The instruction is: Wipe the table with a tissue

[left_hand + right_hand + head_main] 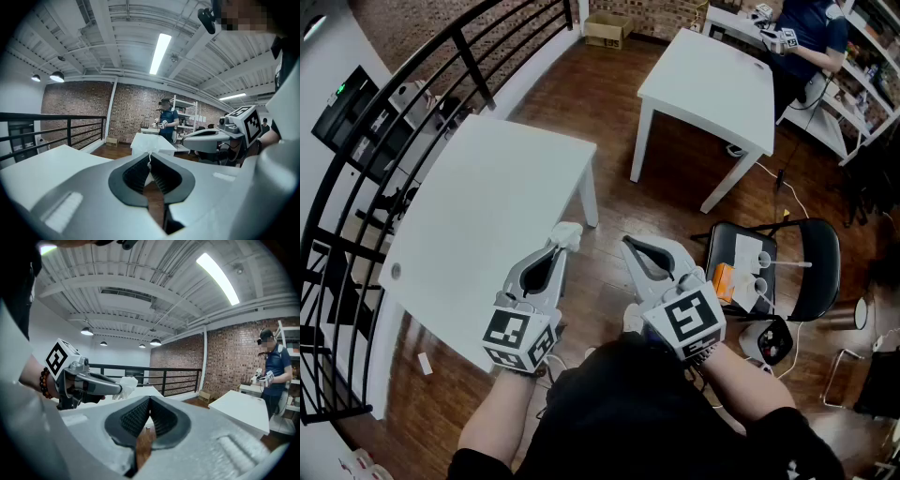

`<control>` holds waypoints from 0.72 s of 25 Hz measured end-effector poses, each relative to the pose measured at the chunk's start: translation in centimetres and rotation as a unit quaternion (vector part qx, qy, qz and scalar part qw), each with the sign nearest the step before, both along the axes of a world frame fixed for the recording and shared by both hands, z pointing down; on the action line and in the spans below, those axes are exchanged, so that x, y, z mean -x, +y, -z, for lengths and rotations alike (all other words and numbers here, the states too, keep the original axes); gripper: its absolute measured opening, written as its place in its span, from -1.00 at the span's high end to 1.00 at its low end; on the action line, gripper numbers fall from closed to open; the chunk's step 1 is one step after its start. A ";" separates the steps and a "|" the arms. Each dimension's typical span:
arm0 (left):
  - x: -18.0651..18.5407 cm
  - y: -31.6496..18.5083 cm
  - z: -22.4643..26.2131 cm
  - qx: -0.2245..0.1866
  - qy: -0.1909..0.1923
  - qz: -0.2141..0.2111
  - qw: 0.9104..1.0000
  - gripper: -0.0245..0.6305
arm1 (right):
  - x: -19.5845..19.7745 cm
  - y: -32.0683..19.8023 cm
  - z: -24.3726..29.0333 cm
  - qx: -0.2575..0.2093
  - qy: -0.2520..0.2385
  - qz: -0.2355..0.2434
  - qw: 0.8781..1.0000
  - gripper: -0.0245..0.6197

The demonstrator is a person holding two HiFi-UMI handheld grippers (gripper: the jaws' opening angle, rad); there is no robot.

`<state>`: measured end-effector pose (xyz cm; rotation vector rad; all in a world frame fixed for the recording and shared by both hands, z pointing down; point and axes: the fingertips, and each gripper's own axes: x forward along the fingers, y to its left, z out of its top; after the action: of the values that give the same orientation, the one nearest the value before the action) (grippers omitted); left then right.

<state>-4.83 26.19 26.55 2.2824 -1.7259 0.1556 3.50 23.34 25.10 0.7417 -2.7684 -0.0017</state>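
A white table [478, 216] stands in front of me on the left in the head view. My left gripper [565, 236] hovers over the table's near right edge, shut on a crumpled white tissue [567, 232]. A strip of that tissue [149, 165] shows pinched between the jaws in the left gripper view. In the right gripper view the tissue [126, 383] sticks out of the left gripper's tip. My right gripper [627, 244] is held beside the table over the wooden floor, shut and holding nothing [149, 400].
A black railing [403, 103] runs along the table's far left side. A second white table [712, 80] stands further back, with a person [811, 33] beyond it. A black folding chair [773, 267] with papers and an orange item sits to my right.
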 end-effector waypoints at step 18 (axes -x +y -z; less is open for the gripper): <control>-2.2 -9.6 -2.4 0.032 -0.027 0.048 0.998 0.86 | -1.8 -9.5 -2.6 0.023 0.008 0.068 0.997 0.95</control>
<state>-2.68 16.54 28.92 2.1647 -1.8256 0.2523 5.32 13.84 27.68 0.5395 -2.7881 0.0290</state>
